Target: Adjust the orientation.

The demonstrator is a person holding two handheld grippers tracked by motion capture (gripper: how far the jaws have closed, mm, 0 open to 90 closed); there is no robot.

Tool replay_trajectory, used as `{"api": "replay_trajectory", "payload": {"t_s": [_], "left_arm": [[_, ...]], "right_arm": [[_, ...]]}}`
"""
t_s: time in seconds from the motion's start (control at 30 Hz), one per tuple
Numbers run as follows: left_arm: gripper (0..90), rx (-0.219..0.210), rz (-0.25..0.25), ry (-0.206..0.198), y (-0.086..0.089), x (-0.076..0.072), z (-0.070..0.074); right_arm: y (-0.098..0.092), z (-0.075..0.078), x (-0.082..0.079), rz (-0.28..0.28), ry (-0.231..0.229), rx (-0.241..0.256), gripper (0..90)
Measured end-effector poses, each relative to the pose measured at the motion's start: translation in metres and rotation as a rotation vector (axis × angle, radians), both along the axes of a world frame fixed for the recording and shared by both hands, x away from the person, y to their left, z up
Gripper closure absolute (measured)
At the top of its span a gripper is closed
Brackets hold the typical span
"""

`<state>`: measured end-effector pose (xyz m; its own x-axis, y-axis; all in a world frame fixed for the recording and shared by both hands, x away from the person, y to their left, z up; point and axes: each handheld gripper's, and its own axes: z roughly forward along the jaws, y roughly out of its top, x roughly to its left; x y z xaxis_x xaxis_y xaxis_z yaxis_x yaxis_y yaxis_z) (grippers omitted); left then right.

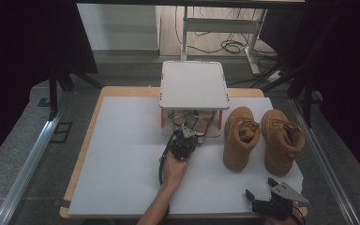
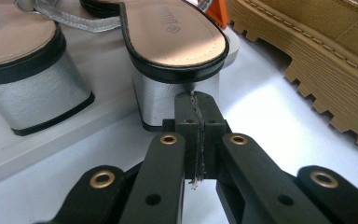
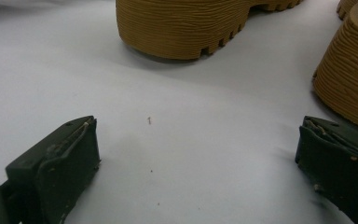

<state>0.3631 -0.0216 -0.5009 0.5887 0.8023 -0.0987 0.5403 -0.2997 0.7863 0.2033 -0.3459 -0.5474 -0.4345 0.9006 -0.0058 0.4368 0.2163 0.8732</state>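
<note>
A pair of block-heeled sandals [image 1: 194,123] stands on the lower shelf of a small white rack [image 1: 194,84] with orange posts. My left gripper [image 1: 187,132] is at the rack's front edge. In the left gripper view it [image 2: 196,100] is shut with nothing between its jaws, and its tip is right at the silver heel [image 2: 161,98] of the nearer sandal [image 2: 177,42]. The other sandal [image 2: 14,37] stands to its left. My right gripper [image 1: 260,187] rests low near the table's front right, open wide [image 3: 198,135] over bare white surface.
Two tan lug-soled boots [image 1: 239,138] [image 1: 281,140] stand to the right of the rack, heels toward the right gripper [image 3: 182,28] [image 3: 349,79]. One boot's sole [image 2: 317,56] lies close on the left gripper's right. The white table cover [image 1: 122,164] spreads wide to the left.
</note>
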Motion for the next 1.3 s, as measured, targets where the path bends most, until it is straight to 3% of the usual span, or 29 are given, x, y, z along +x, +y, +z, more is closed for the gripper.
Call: {"api": "replay_trajectory", "payload": {"t_s": [0.57, 1.3], "left_arm": [[89.5, 0.019, 0.000, -0.016, -0.017, 0.014, 0.000], [89.7, 0.038, 0.015, -0.014, -0.018, 0.035, 0.000]], "right_arm": [[0.000, 0.000, 0.000, 0.000, 0.000, 0.000, 0.0], [0.000, 0.000, 0.000, 0.001, 0.000, 0.000, 0.0]]}}
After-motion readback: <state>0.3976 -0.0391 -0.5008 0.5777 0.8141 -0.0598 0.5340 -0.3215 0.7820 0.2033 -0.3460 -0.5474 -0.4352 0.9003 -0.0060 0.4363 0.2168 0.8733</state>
